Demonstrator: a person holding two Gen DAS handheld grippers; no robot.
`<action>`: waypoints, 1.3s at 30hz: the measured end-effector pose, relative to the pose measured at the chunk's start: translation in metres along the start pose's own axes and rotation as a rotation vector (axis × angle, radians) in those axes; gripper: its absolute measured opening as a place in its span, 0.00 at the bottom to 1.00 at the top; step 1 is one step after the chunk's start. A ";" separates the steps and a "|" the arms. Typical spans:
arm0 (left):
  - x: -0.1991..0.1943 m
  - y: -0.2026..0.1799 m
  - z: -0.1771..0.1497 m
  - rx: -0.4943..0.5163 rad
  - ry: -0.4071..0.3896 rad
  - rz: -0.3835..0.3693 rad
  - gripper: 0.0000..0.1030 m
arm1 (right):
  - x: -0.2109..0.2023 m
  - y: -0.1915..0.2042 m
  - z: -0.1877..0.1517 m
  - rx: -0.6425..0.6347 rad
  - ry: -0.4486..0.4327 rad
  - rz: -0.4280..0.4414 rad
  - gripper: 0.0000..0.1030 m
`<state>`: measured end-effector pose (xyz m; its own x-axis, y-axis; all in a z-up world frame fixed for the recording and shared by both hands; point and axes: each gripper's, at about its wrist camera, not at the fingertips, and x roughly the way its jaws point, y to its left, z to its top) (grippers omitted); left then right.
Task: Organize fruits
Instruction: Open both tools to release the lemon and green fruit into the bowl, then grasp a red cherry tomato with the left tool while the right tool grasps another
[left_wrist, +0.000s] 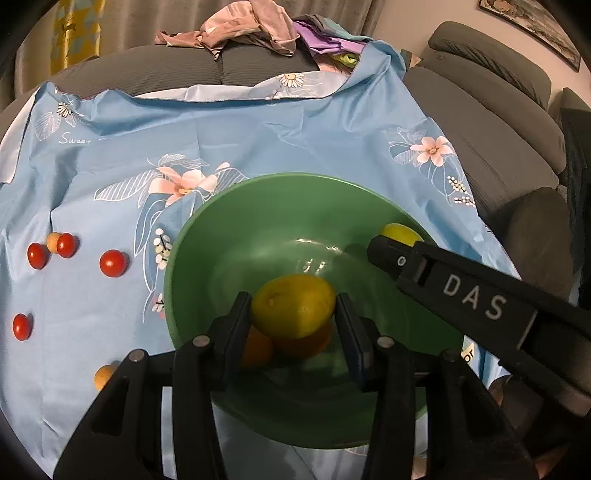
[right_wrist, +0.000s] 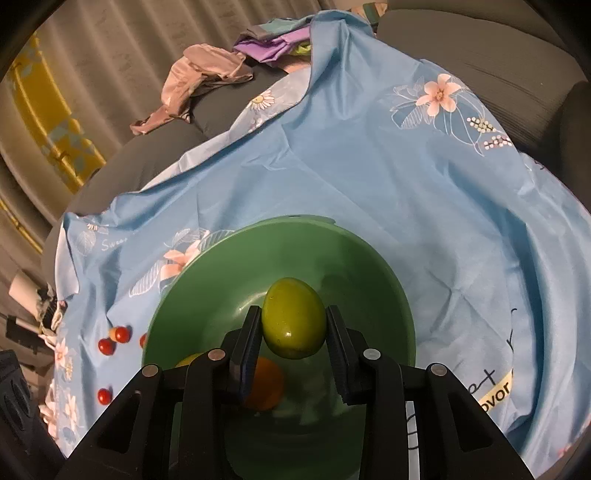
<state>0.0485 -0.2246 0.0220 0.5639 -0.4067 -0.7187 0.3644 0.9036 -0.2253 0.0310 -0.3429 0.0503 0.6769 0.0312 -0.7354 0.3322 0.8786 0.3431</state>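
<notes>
- Black fingers of the left claw (left_wrist: 293, 314) fill the bottom of the left wrist view, clamped on a yellow lemon (left_wrist: 293, 310) held over the inside of the green bowl (left_wrist: 221, 236).
- Under that lemon, an orange fruit (left_wrist: 258, 350) lies on the bowl's floor.
- Right claw (right_wrist: 293, 325) likewise grips a yellow-green lemon (right_wrist: 293, 321) between its pads, above the same bowl; in the left wrist view it reaches in from the right with the fruit at its tip.
- Left of the bowl, several red cherry tomatoes (left_wrist: 112, 263) and two small orange-yellow fruits (left_wrist: 102, 376) are scattered on the blue floral cloth (left_wrist: 295, 140).
- Beyond the cloth sits a grey sofa (left_wrist: 480, 122), with a heap of crumpled clothes (left_wrist: 251, 26) on its back cushions.
- Farthest off hangs a grey curtain (right_wrist: 110, 48).
</notes>
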 end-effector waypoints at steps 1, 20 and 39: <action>0.000 -0.001 0.000 0.001 0.004 0.000 0.45 | 0.000 0.000 0.000 0.000 -0.001 -0.001 0.35; -0.097 0.094 -0.012 -0.247 -0.161 0.092 0.66 | -0.038 0.043 -0.005 -0.130 -0.135 0.121 0.52; -0.067 0.249 -0.040 -0.682 -0.051 0.280 0.51 | 0.017 0.205 -0.023 -0.512 0.087 0.299 0.52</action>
<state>0.0721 0.0335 -0.0118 0.6082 -0.1390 -0.7815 -0.3307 0.8507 -0.4087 0.0955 -0.1509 0.0944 0.6290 0.3322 -0.7029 -0.2375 0.9430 0.2332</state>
